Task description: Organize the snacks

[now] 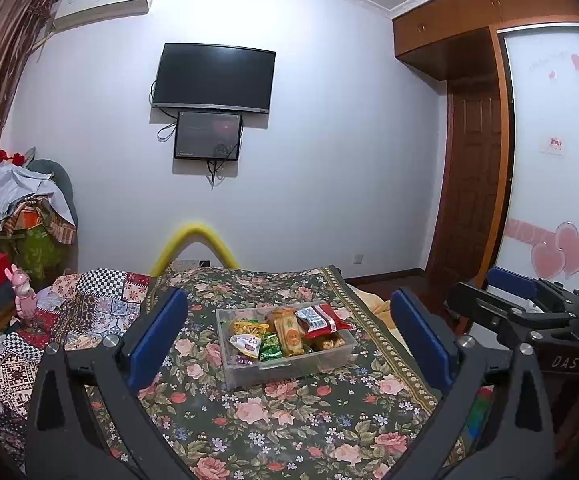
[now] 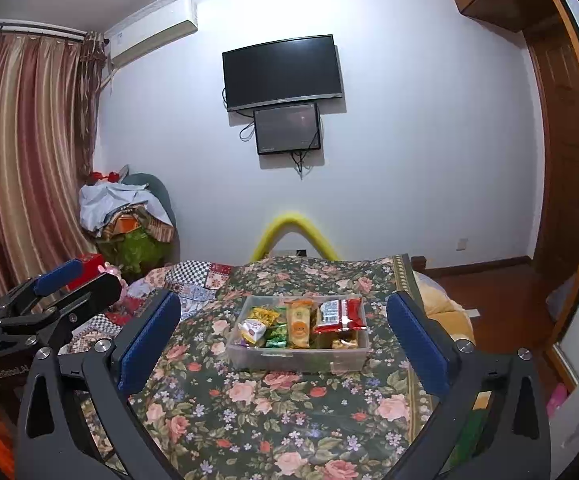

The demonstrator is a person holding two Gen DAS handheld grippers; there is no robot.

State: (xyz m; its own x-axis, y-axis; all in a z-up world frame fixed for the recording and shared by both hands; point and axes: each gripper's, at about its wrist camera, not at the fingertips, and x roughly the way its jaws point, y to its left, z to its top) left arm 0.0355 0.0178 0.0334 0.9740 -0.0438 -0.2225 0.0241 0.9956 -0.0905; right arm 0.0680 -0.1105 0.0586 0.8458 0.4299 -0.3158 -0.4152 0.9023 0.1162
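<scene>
My left hand-held gripper (image 1: 285, 336) and right hand-held gripper (image 2: 283, 334) both hang wide open and empty, well back from the clear plastic bin (image 1: 289, 364) of snacks on the floral bedspread (image 1: 289, 420). I reckon the red packet (image 1: 321, 320) is the risk: it pokes above the rim, so a clumsy nudge could tip it out, or slide the bin on that soft cover.

Home bedroom, floral bedspread (image 1: 289, 420), wall television (image 1: 213, 78), wardrobe (image 1: 469, 40)

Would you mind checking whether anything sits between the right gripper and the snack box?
Nothing visible does: only bare floral cloth lies between the open right gripper and the clear snack box.
</scene>
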